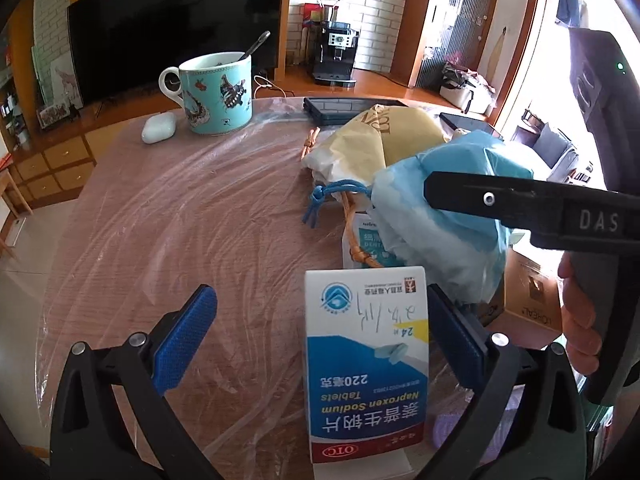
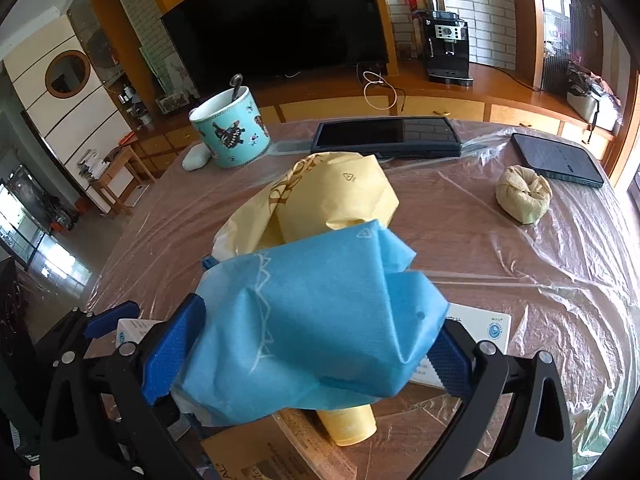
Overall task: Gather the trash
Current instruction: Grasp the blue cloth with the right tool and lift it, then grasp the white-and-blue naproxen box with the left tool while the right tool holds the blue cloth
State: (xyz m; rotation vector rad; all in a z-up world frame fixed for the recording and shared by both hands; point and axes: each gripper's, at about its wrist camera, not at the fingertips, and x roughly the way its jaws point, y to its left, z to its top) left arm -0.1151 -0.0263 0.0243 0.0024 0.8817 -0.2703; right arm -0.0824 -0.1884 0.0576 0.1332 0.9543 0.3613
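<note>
Now I am mid-collection: my right claw point(image 2: 312, 356) pinches the blue bag point(image 2: 320, 320) just above the bench point(image 2: 500, 248), while my left claw point(image 1: 320, 336) is spread around the pill box point(image 1: 366, 364), touching only one side, so next I should squeeze it and lift.

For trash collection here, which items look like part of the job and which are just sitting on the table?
Job: blue drawstring bag clamped in the right gripper; yellow bag; Naproxen tablet box between the left gripper's open fingers.

Bystanders: butterfly mug, earbud case, tablet, phone.
</note>
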